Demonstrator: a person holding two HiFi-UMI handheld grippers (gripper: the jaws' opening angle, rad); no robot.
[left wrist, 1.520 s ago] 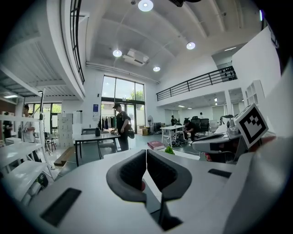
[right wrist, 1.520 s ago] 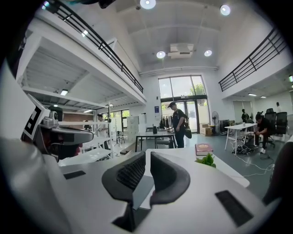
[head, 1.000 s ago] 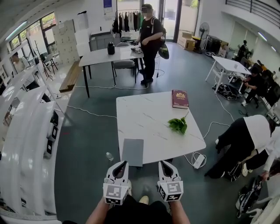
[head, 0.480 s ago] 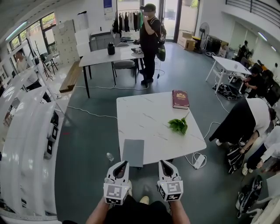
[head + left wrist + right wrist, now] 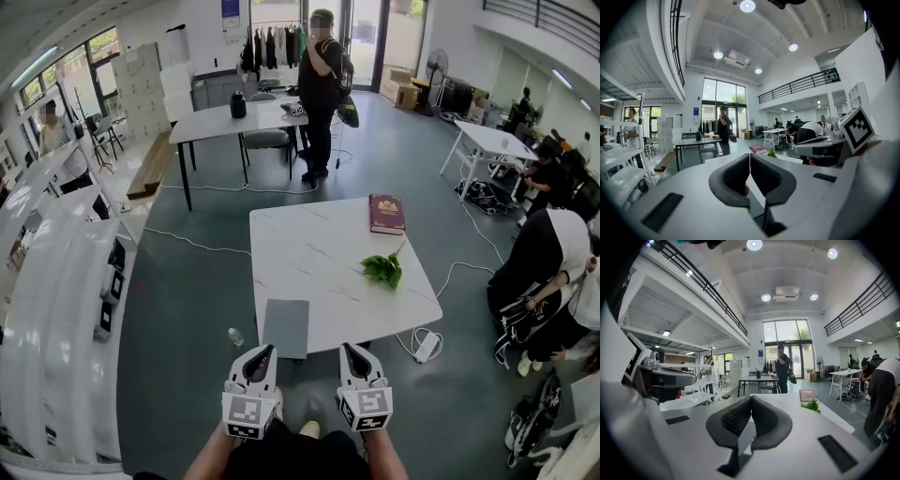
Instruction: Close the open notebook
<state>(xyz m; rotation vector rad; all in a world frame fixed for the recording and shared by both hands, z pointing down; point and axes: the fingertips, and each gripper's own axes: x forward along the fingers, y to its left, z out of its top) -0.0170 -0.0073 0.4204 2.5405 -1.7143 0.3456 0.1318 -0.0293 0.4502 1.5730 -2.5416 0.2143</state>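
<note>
A grey notebook (image 5: 284,326) lies flat at the near left edge of the white table (image 5: 319,262), showing only a plain grey cover. A dark red book (image 5: 385,212) rests at the table's far right corner, with a green leafy sprig (image 5: 382,269) nearer on the right. Both grippers hang side by side in front of the table's near edge, short of the notebook. My left gripper (image 5: 261,350) is shut with nothing between its pads, and so is my right gripper (image 5: 349,349). In the gripper views the left gripper's (image 5: 750,157) and right gripper's (image 5: 751,399) pads meet.
A person (image 5: 322,89) stands by a second table (image 5: 234,117) at the back. Another person (image 5: 548,267) bends over at the right beside bags. A white power strip (image 5: 427,345) and cables lie on the floor right of the table. White shelving (image 5: 56,281) runs along the left.
Both grippers have stayed where they were, shut. The person at the right has shifted and bent lower; the standing person at the back has raised a hand.
</note>
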